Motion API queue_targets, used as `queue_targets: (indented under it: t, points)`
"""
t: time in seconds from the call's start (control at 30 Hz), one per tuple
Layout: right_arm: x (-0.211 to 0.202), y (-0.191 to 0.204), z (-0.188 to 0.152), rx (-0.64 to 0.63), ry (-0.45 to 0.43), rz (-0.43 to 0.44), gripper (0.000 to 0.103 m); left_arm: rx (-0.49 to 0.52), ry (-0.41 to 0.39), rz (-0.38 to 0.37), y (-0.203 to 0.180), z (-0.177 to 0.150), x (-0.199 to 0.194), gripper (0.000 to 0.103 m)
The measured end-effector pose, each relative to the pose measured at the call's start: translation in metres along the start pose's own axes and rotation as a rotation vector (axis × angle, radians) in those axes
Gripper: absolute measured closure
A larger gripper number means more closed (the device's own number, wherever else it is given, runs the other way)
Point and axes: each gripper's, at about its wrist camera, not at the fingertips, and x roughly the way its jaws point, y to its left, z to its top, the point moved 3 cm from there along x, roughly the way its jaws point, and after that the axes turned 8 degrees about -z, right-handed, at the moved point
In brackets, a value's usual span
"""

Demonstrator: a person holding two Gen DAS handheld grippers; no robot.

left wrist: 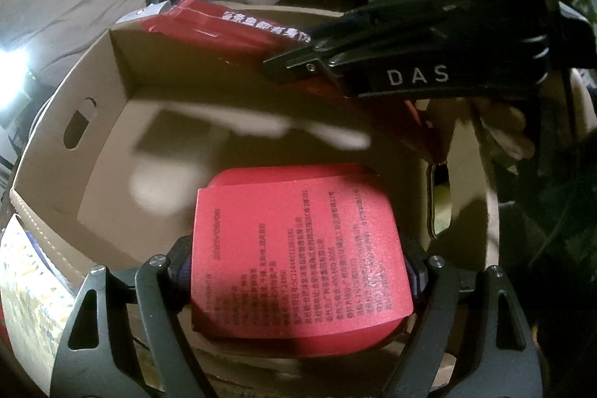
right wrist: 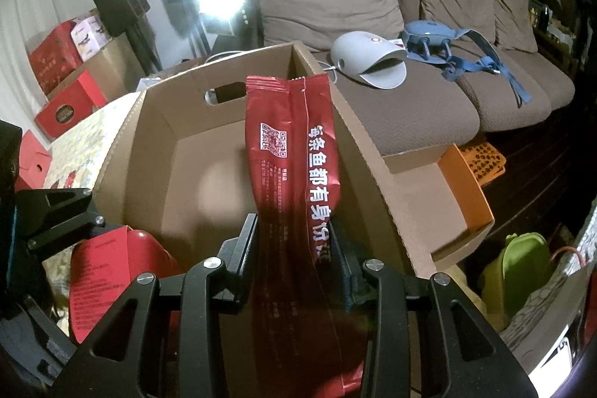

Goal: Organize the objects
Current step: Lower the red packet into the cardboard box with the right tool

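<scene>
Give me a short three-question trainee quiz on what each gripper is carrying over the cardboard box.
1. True or false: the right gripper is shut on the long red foil pouch with white lettering.
2. What does the left gripper hold? A) the rounded red tin with a printed paper label B) a green tub C) nothing
3. Fill in: the open brown cardboard box has an oval ___ cut in its side wall.

Key: 1 true; 2 A; 3 handle hole.
</scene>
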Motion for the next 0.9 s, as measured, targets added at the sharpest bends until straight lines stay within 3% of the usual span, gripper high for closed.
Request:
queue_targets:
  t: [0.5,0.7,0.9]
  points:
    - [0.002,-0.001,-0.002,-0.003,0.009,0.002,0.066,-0.011,0.028,-0.014,-0.004,0.003,0.014,0.022]
    - [0.002,-0.001,-0.002,-0.003,0.009,0.001,0.065,0.016,0.076,0.048,-0.005,-0.001,0.027,0.023]
    - [0.002,-0.001,-0.002,-0.005,0.011,0.004,0.065,-0.023,0.065,0.016,-0.001,0.001,0.029,0.023]
